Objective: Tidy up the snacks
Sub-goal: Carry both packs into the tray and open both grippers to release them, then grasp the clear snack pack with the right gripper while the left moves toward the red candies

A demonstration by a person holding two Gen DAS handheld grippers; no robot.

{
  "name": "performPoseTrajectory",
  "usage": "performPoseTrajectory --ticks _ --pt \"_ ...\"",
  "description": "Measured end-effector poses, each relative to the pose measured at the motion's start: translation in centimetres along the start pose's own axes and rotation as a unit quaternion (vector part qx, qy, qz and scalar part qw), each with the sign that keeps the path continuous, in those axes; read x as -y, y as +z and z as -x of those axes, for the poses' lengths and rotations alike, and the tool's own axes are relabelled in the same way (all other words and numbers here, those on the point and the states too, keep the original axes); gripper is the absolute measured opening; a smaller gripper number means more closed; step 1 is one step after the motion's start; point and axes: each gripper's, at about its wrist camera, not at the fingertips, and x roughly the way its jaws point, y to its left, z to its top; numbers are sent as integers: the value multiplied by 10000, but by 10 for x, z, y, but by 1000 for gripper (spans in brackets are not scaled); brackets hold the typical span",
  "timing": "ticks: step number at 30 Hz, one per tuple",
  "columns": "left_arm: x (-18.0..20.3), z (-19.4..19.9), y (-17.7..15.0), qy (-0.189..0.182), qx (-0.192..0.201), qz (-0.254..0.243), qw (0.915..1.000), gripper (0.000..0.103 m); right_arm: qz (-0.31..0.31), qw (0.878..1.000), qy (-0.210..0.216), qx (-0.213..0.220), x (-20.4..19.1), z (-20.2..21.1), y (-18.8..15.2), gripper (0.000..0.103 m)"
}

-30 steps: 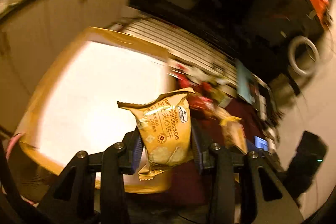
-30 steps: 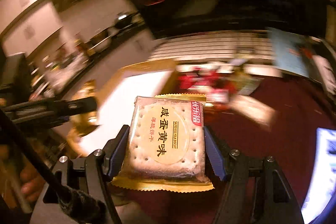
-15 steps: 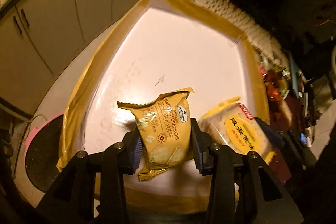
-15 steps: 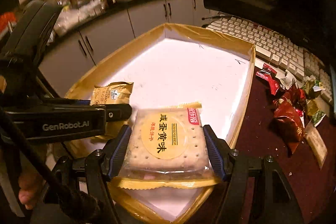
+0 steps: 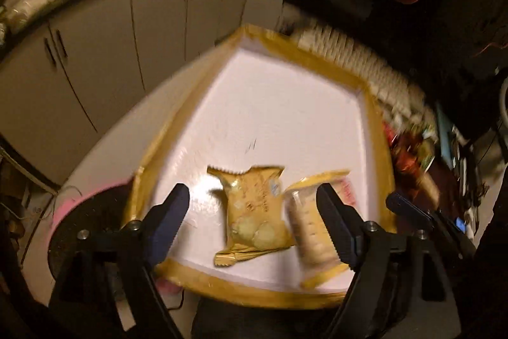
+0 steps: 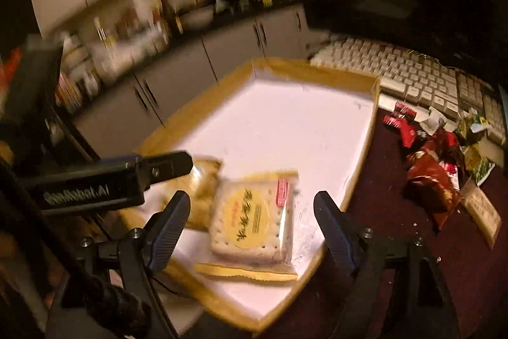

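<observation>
Cracker packet [image 5: 254, 208] and biscuit packet [image 6: 254, 218] flat in tray [image 5: 285, 78]

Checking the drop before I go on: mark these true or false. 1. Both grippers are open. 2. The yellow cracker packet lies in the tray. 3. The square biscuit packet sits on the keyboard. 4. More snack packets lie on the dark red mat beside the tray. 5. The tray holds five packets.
1. True: the left gripper and right gripper have just been opening; neither presses a packet.
2. True: the yellow cracker packet lies in the tray.
3. False: the square biscuit packet lies in the tray, not on the keyboard.
4. True: snack packets lie on the dark red mat.
5. False: two packets.
</observation>
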Motion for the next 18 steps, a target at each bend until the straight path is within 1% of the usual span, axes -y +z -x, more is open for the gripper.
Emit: performPoseTrajectory --ticks 3,5,8,10,12,13,14,18 --pt "25 24 -4 118 384 -401 9984 83 -166 9996 144 188 15 23 1 82" --pt "38 32 -5 158 455 -504 9976 83 -274 9990 208 273 26 38 0 82" --pt "59 44 -11 -12 583 -626 9963 83 -440 9978 220 448 45 61 -3 82" --pt "70 51 -18 -113 696 -728 9948 84 -557 9971 68 521 58 72 -8 82" --pt "80 51 -23 -306 636 -778 9945 84 -831 9953 -41 501 74 79 -14 82" --pt "87 50 -26 -492 566 -784 9941 84 -961 9942 -36 479 82 82 -19 82" --pt "92 48 -27 -588 514 -784 9939 84 -1127 9925 -69 470 91 85 -25 81" --pt "116 41 -33 -897 404 -911 9910 84 -1467 9879 -349 362 112 93 -44 75"
